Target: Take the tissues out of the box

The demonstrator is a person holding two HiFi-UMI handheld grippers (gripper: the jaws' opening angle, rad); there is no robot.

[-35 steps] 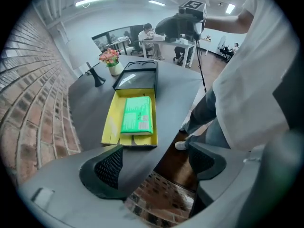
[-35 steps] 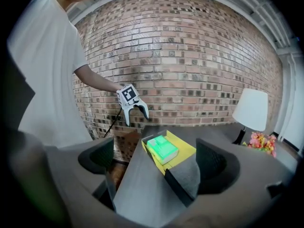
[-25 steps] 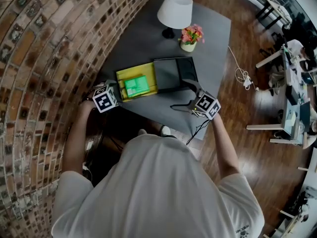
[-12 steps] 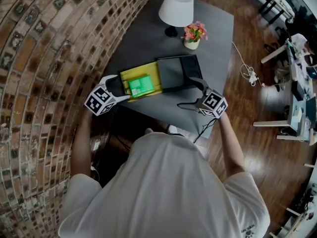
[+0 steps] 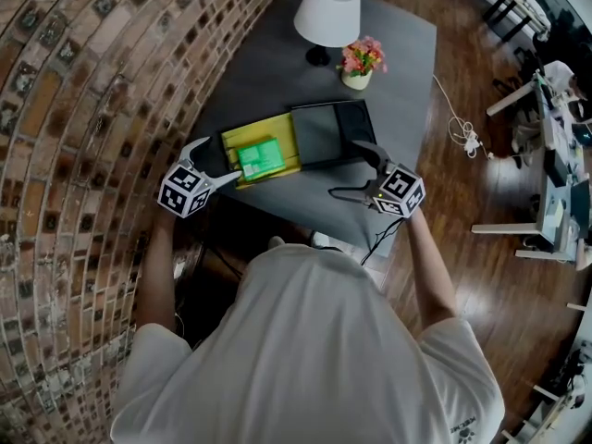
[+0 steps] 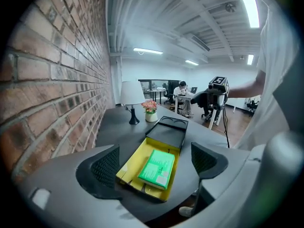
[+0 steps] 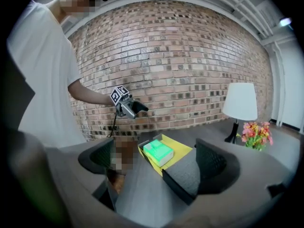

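Reach under way: a green tissue pack [image 5: 261, 158] lies flat inside the open yellow box [image 5: 248, 133] on the counter [image 5: 268, 58], with a black lid [image 5: 328, 132] against the box's end. Opposite the lid, the left tool [image 5: 220, 159] is opening, gripping nothing. Past the lid, the right tool [image 5: 350, 169] hangs released, empty. The next move likely calls for reaching into the box and pinching the pack.
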